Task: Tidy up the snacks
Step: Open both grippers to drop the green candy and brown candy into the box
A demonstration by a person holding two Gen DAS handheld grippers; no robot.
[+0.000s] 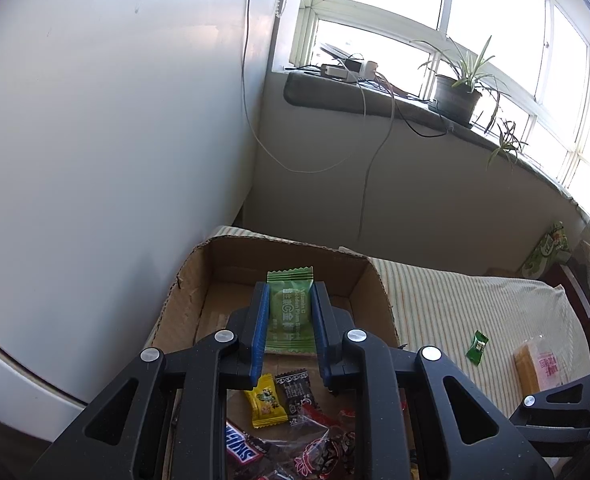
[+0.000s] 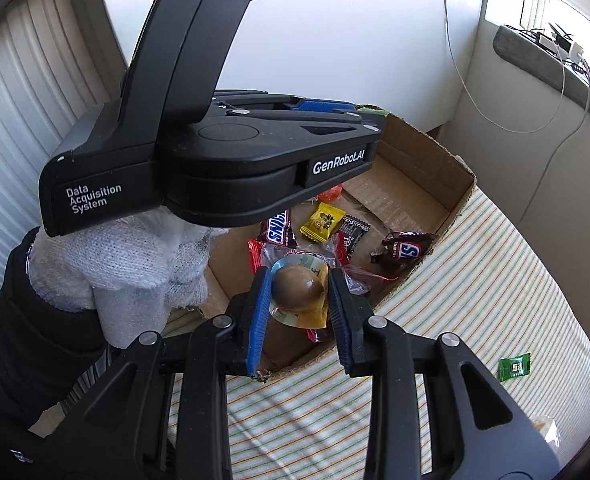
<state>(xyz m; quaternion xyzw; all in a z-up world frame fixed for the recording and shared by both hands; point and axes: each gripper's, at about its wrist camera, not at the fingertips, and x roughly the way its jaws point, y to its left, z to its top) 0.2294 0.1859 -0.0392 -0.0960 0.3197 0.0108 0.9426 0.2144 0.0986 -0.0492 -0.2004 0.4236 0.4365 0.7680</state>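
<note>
**Two snacks held over the cardboard box**

The left gripper (image 1: pixel 290 312) is squeezing a green plum-candy packet (image 1: pixel 289 310) between its blue pads, its jaws nearly closed on the packet's sides. The packet is standing upright in the grip, its crimped top edge showing above the fingertips, and it is hanging over the far part of the cardboard box (image 1: pixel 379 288).

The right gripper (image 2: pixel 299 294) is holding a round brown sweet in a clear and gold wrapper (image 2: pixel 299 294). Its jaws are standing a little apart, with a pad against each side of the wrapper. The sweet is hanging above the near edge of the box (image 2: pixel 435 168), over the snacks already lying inside.

Down in the box a yellow candy packet (image 2: pixel 322 222), a black packet (image 2: pixel 353 232), a Snickers bar (image 2: pixel 278 227) and a second, crumpled Snickers wrapper (image 2: pixel 409 250) are lying together, with red-edged clear wrappers among them.

The box is sitting on a striped cloth (image 2: pixel 475 300). One small green candy (image 2: pixel 515 366) is lying on the cloth outside the box, well apart from it.

In the right wrist view a hand in a white knitted glove (image 2: pixel 127 268) is gripping the handle of the left gripper, above the box's left side.

A potted plant (image 1: pixel 457 96) is standing on the window sill beyond.
</note>
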